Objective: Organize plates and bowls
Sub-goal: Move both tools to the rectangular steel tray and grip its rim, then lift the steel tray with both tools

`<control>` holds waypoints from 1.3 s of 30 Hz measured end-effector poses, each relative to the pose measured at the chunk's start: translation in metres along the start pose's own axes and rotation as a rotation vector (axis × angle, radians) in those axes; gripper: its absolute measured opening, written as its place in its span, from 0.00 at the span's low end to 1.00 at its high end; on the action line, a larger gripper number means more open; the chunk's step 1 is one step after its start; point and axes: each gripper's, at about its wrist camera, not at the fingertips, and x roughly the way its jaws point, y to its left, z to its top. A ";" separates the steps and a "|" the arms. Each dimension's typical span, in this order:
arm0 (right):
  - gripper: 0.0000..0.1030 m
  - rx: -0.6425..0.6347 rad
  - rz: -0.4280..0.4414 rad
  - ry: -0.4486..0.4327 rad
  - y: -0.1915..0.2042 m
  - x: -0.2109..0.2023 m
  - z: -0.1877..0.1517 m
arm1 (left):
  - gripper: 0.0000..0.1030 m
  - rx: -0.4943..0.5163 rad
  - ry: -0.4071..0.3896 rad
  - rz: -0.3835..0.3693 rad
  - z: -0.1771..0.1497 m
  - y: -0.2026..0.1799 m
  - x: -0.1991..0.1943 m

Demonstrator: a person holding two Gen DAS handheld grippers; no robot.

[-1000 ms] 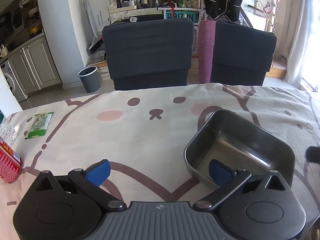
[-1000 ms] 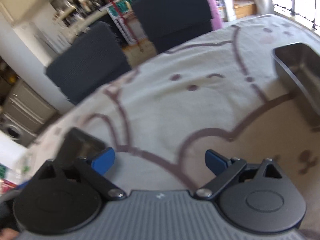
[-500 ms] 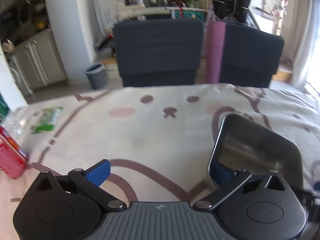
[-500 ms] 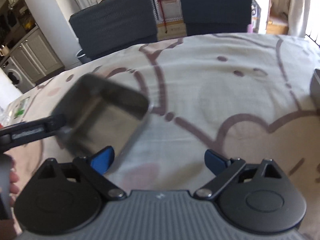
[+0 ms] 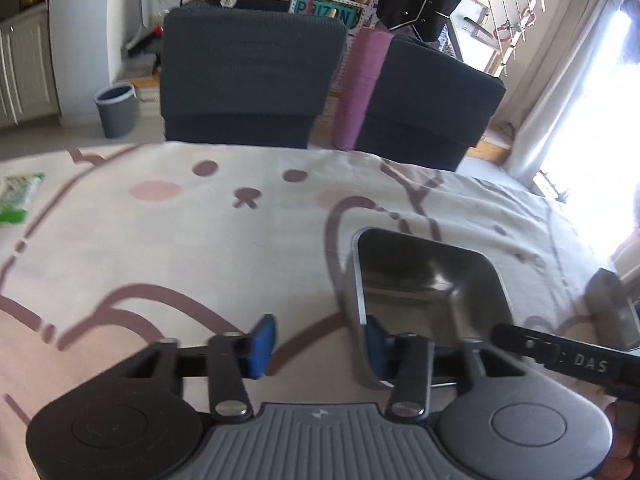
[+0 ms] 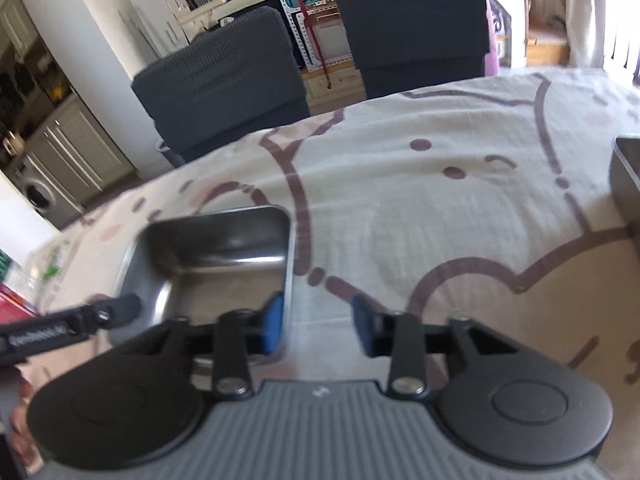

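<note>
**Both grippers straddle one steel tray, opposite walls**

Left wrist view:
- Left gripper (image 5: pixel 318 340) at lower centre, pointing down at the tablecloth (image 5: pixel 180 248). Its jaws have just been closing and now stand at a narrow gap.
- Steel tray (image 5: pixel 432 280) sits right of centre. Its left wall runs between the blue pads: right pad inside the tray against that wall, left pad outside with cloth showing between it and the wall. No clamp yet.
- A black finger of the right gripper enters from the right edge and reaches the tray's right side. Contact cannot be told.
- Second tray (image 5: pixel 612 308) at the far right edge, blurred, apart from the first.
- Green packet (image 5: pixel 16 196) on the cloth at the left edge. Two dark chairs (image 5: pixel 252 80) stand beyond the table, and a grey bin (image 5: pixel 116 108) is on the floor at upper left.

Right wrist view:
- Right gripper (image 6: pixel 318 320) at lower centre. Its jaws have also just been closing, to a narrow gap.
- The same tray is left of centre. Its right wall passes between the pads: left pad inside, right pad outside and clear of the wall. Not gripped.
- The left gripper's finger comes in at the left edge, tip at the tray's left side.
- The second tray is cut off by the right edge.
</note>
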 end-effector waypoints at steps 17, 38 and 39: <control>0.04 -0.057 0.054 -0.031 0.016 -0.023 0.000 | 0.06 0.009 -0.023 -0.027 0.003 -0.026 -0.028; 0.04 -0.034 0.094 -0.159 -0.018 -0.196 -0.010 | 0.06 0.000 -0.146 -0.098 -0.023 -0.108 -0.154; 0.05 -0.032 0.099 -0.162 -0.021 -0.203 -0.012 | 0.06 0.002 -0.150 -0.102 -0.026 -0.111 -0.159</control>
